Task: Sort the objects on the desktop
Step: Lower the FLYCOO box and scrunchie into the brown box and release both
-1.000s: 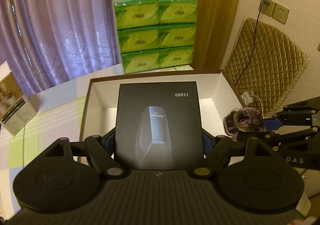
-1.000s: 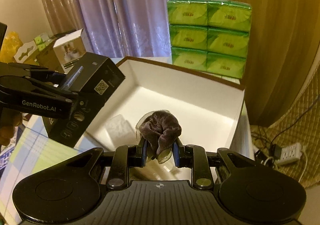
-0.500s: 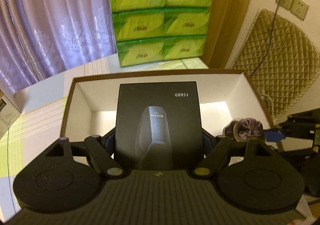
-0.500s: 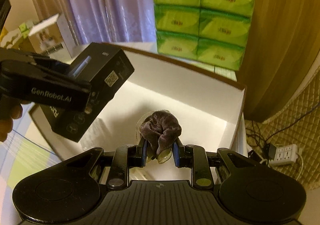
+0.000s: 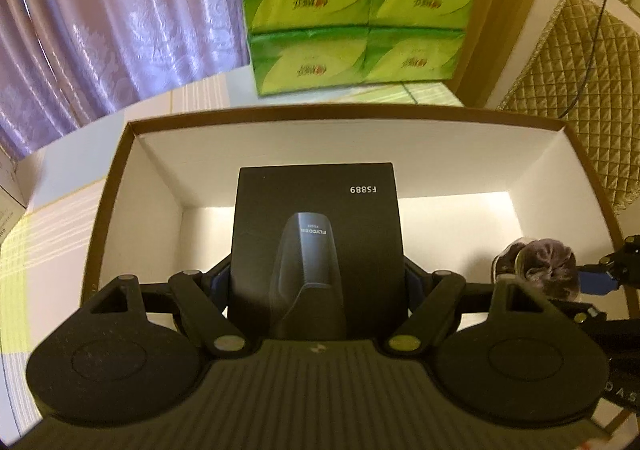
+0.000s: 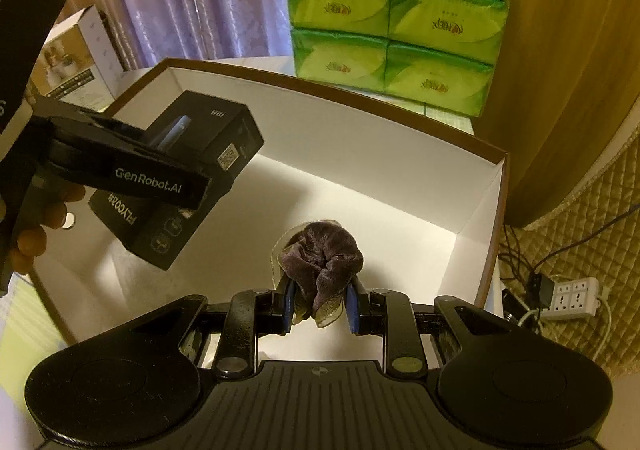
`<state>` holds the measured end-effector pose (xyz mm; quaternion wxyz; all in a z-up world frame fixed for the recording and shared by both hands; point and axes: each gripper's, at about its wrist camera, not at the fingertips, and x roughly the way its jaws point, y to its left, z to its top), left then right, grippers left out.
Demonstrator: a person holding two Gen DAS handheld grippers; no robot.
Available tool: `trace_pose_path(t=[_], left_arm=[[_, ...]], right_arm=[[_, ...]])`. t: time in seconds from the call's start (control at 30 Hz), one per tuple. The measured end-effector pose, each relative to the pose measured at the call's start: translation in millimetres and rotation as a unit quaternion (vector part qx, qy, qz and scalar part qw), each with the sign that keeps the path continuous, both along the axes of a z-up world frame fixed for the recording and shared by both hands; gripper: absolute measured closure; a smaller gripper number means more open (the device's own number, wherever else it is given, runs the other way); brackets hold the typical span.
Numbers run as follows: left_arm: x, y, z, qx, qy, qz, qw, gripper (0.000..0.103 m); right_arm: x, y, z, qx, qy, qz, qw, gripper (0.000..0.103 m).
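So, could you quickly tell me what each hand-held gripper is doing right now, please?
Left hand-held gripper: closed on the black box.
Right hand-held gripper: closed on the scrunchie.

A stack of green tissue packs (image 5: pixel 356 14) stands on the surface (image 5: pixel 52 218) beyond the far rim. A mauve curtain (image 5: pixel 112 26) hangs to its left. A quilted gold pad (image 5: pixel 576 90) leans against the wall; a power strip (image 6: pixel 572 298) lies on the floor.
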<state>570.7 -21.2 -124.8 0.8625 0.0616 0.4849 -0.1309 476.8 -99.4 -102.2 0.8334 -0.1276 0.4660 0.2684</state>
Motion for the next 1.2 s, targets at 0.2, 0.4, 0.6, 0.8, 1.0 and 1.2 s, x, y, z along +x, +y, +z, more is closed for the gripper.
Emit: trace_pose_path(t=[0.2,0.4,0.6,0.8,1.0,1.2], left_arm=[[9.0,0.8,-10.7,0.02,-0.009,0.005,0.9997,0.026],[15.8,1.7,-18.9,0.041,-0.026,0.007,0.9988,0.026],[20.6,8.5,-20.1,0.039,-0.024,0.02,0.9988,0.027],[14.5,7.6,-10.1,0.058,-0.043,0.002,0.9974,0.026],[7.5,13.3,-5.3,0.062,-0.041,0.003,0.9973,0.026],[-6.8,22.0,5.5,0.062,-0.041,0.003,0.9972,0.025]], right_arm=[[5.5,5.0,-6.2,-0.003,0.007,-0.005,1.0,0.081],[10.5,5.1,-9.6,-0.006,0.013,-0.006,1.0,0.081],[13.7,6.1,-11.4,-0.009,0.018,-0.006,1.0,0.081],[13.2,8.6,-10.4,-0.009,0.021,0.001,1.0,0.081],[11.3,11.1,-8.8,-0.009,0.025,0.007,1.0,0.081],[8.0,10.6,-12.7,-0.022,0.026,0.006,0.999,0.081]])
